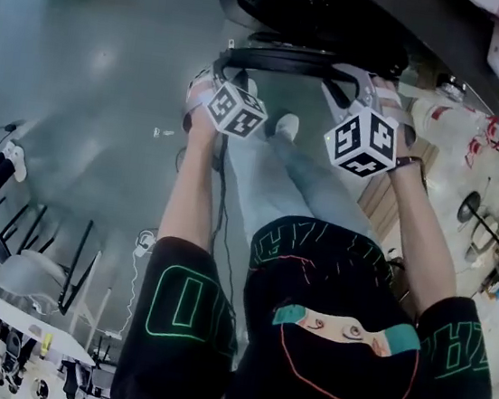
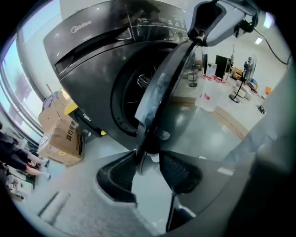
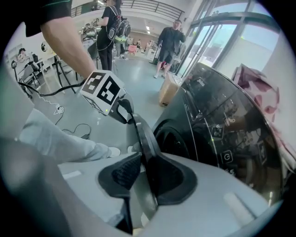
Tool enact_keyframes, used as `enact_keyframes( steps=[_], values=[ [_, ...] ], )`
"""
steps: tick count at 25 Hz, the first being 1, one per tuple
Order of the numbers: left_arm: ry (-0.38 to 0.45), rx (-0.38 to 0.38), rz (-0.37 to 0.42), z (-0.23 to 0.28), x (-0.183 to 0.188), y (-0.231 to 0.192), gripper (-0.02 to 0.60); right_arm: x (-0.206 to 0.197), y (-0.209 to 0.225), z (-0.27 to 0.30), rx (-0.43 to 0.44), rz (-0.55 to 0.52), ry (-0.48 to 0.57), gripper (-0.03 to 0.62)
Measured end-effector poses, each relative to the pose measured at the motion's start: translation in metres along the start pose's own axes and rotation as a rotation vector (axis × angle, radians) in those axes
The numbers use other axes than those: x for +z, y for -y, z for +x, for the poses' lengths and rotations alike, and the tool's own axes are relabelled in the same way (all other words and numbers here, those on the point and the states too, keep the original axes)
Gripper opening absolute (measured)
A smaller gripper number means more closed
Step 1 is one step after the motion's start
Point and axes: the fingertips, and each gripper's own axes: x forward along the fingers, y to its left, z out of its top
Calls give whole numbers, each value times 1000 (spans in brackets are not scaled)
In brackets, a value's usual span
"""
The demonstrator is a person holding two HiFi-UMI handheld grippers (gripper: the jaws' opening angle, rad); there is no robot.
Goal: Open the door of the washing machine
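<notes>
The dark washing machine (image 2: 92, 60) stands with its round door (image 2: 171, 78) swung part way out from the drum opening (image 2: 138, 92). My left gripper (image 2: 148, 159) has the door's rim between its pads at the tips and grips it. My right gripper (image 3: 141, 159) is shut on the rim of the door (image 3: 143, 134) further along. In the head view both grippers, left (image 1: 225, 70) and right (image 1: 360, 85), sit on the dark door ring (image 1: 277, 56) below the machine (image 1: 329, 13). Each gripper view shows the other gripper on the rim: the left gripper (image 3: 122, 109), the right gripper (image 2: 208, 23).
Cardboard boxes (image 2: 64, 134) lie beside the machine. My legs (image 1: 281, 171) stand just behind the door. A cable (image 1: 148, 245) and chairs (image 1: 39, 276) are on the grey floor behind me. Two people (image 3: 171, 41) stand further off, near another box (image 3: 167, 90).
</notes>
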Motion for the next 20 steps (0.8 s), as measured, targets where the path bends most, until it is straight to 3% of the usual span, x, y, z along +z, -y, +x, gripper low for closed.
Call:
enact_keyframes(
  steps=[10,20],
  values=[
    [38,70,-156,-36,-40,62,163,-9,-45,-21,0,-75,83,118],
    [-10,108,-279,-54,-61,124,155,-30,-79,-37,87,-184,132,123]
  ],
)
